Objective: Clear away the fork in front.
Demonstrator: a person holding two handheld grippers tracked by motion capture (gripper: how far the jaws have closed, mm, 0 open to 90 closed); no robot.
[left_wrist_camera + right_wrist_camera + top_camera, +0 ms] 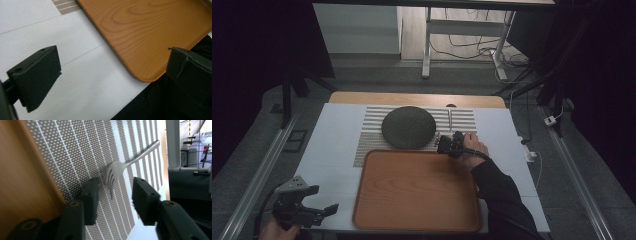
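Fork (117, 173) is lying on the striped mat (82, 152), tines toward your right tool (113, 195), handle running away toward the mat's far edge. You are holding that tool over the tine end, one jaw on each side; the jaws are standing apart with gaps to the metal, so nothing is being gripped. In the high view your right tool (447, 145) is sitting just beyond the tray's (377, 210) far right corner, beside the dark round plate (408, 127), and the fork (450, 119) is showing as a thin pale line on the mat (367, 135). Your left tool (319, 212) is hovering at the near left of the worktop (332, 150), well apart from the fork. Its jaws are standing wide open over bare worktop (50, 30) beside the tray's (140, 30) rounded corner, holding nothing.
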